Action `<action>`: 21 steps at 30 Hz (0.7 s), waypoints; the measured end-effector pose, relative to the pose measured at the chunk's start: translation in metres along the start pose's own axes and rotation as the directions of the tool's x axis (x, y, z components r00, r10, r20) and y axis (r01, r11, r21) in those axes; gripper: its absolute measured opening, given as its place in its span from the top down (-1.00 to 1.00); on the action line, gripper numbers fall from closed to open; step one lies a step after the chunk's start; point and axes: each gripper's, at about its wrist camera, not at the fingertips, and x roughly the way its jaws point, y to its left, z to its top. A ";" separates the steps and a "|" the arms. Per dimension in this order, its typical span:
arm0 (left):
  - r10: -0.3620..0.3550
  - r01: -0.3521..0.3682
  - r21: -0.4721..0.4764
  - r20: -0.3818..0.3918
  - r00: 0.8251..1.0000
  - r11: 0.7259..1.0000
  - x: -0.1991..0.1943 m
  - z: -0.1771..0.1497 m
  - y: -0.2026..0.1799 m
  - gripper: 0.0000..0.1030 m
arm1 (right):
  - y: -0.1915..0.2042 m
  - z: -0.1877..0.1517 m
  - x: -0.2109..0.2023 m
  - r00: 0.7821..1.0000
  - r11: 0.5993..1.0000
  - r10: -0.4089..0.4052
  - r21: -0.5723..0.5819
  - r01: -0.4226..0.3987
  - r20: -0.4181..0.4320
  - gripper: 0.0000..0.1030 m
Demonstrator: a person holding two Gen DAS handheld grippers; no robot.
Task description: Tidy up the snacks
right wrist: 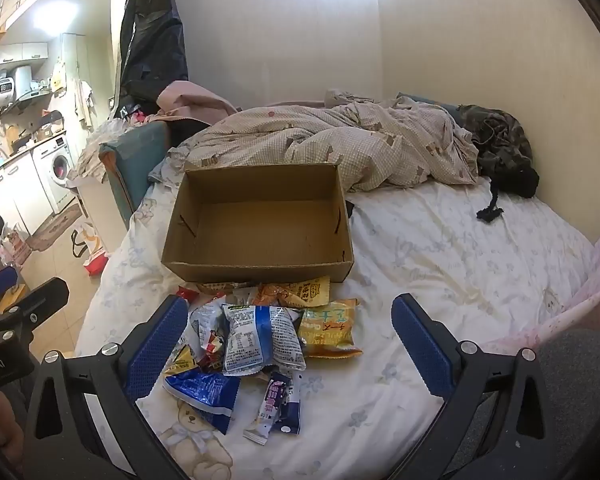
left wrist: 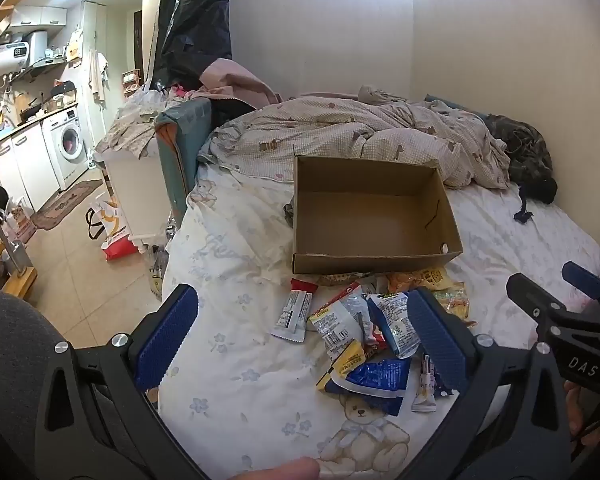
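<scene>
My left gripper (left wrist: 304, 344) hangs with its jaws spread as wide as they go, nothing between the blue pads, and my right gripper (right wrist: 296, 344) is just as wide and just as empty. I hold both tilted down over the near part of the bed so each camera takes in the whole job before I commit to a first pick.

The snack pile (right wrist: 260, 340) lies loose on the bear-print sheet (right wrist: 440, 248), straight ahead of me at twelve o'clock and just short of the cardboard box (right wrist: 256, 268). In the right wrist view a white-and-blue puffed packet (right wrist: 262, 338) sits on top in the middle; an orange packet (right wrist: 328, 330) lies touching it at three o'clock, a dark blue bag (right wrist: 204, 394) at seven, and a small stick sachet (right wrist: 270, 412) at six. Another yellow-orange packet (right wrist: 300, 290) lies at twelve, against the box's near wall. Seen from the left wrist, a white wrapper with a red end (left wrist: 294, 312) lies a little apart at nine o'clock of the heap.

The box stands open, upright and empty, its near wall almost touching the pile, which I judge makes it the place for the snacks: a short lift over that low wall would do. Nothing is in it yet, so the sorting has not begun.

Beyond the box, at twelve o'clock, the checked quilt (right wrist: 340, 148) is bunched against the wall.
</scene>
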 end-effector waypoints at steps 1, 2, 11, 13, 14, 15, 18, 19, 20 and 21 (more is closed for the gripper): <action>0.001 -0.001 0.001 -0.003 1.000 1.000 0.000 0.000 0.000 -1.00 | 0.000 0.000 0.000 1.000 1.000 -0.001 -0.001 0.001 -0.002 -1.00; 0.001 -0.001 0.000 -0.005 1.000 1.000 0.000 0.000 0.000 -1.00 | 0.000 0.000 0.000 1.000 1.000 -0.001 -0.001 0.001 -0.003 -1.00; -0.005 0.005 -0.005 -0.015 1.000 1.000 0.000 0.000 0.000 -1.00 | 0.001 0.001 0.000 1.000 1.000 0.000 -0.002 0.000 -0.007 -1.00; -0.004 0.004 -0.007 -0.015 1.000 1.000 0.000 -0.001 0.000 -1.00 | 0.001 0.001 -0.001 1.000 1.000 0.002 -0.004 -0.002 -0.008 -1.00; -0.004 0.003 -0.007 -0.015 1.000 1.000 0.000 -0.001 0.000 -1.00 | 0.001 0.001 -0.001 1.000 1.000 0.002 -0.004 -0.002 -0.006 -1.00; -0.003 0.003 -0.006 -0.015 1.000 1.000 0.000 -0.001 0.000 -1.00 | 0.001 0.001 -0.001 1.000 1.000 0.001 -0.003 -0.001 -0.006 -1.00; -0.001 0.000 -0.003 -0.019 1.000 1.000 0.000 -0.002 -0.001 -1.00 | 0.000 0.000 0.002 1.000 1.000 0.001 0.002 -0.001 -0.008 -1.00; 0.000 0.000 -0.002 -0.016 1.000 1.000 0.001 -0.005 0.000 -1.00 | 0.000 0.000 0.002 1.000 1.000 0.002 0.001 -0.002 -0.009 -1.00; 0.000 0.000 -0.003 -0.016 1.000 1.000 0.001 -0.005 0.000 -1.00 | 0.001 0.000 0.000 1.000 1.000 0.002 0.001 -0.002 -0.010 -1.00; -0.001 0.001 -0.003 -0.017 1.000 1.000 0.001 -0.005 0.000 -1.00 | 0.001 0.002 0.000 1.000 1.000 0.002 0.003 -0.002 -0.011 -1.00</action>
